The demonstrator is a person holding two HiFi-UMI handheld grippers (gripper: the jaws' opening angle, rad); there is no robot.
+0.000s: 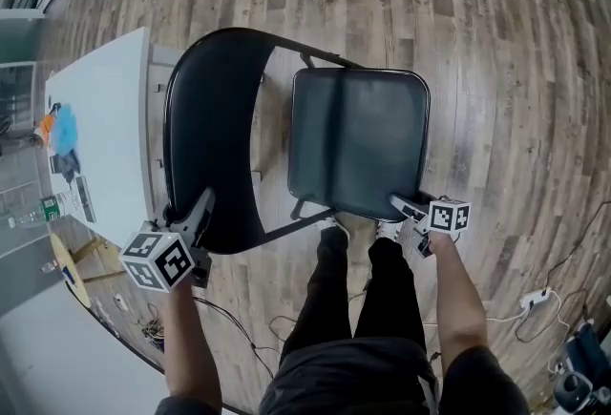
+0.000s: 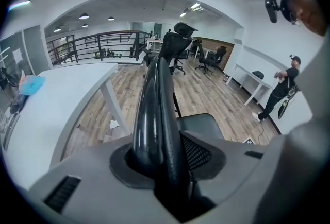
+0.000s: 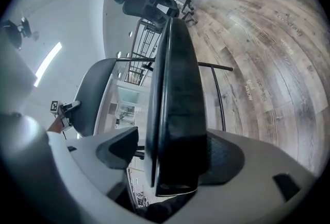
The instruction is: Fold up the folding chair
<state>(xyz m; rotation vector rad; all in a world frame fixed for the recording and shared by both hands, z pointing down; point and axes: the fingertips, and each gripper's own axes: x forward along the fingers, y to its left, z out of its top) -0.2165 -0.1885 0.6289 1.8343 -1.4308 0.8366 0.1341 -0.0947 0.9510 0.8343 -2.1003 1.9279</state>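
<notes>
A black folding chair stands open on the wood floor. Its curved backrest (image 1: 210, 136) is at the left and its seat (image 1: 358, 141) in the middle of the head view. My left gripper (image 1: 196, 208) is shut on the near end of the backrest (image 2: 154, 104), which runs up between both pads in the left gripper view (image 2: 165, 161). My right gripper (image 1: 406, 206) straddles the seat's near right corner. In the right gripper view the seat edge (image 3: 175, 89) lies against one pad, and a narrow gap shows at the other (image 3: 170, 153).
A white table (image 1: 100, 127) with a blue thing (image 1: 65, 129) and small items stands just left of the chair. The person's legs (image 1: 363, 308) are right behind the seat. Cables and a power strip (image 1: 535, 297) lie on the floor at the right. Another person (image 2: 281, 89) stands far off.
</notes>
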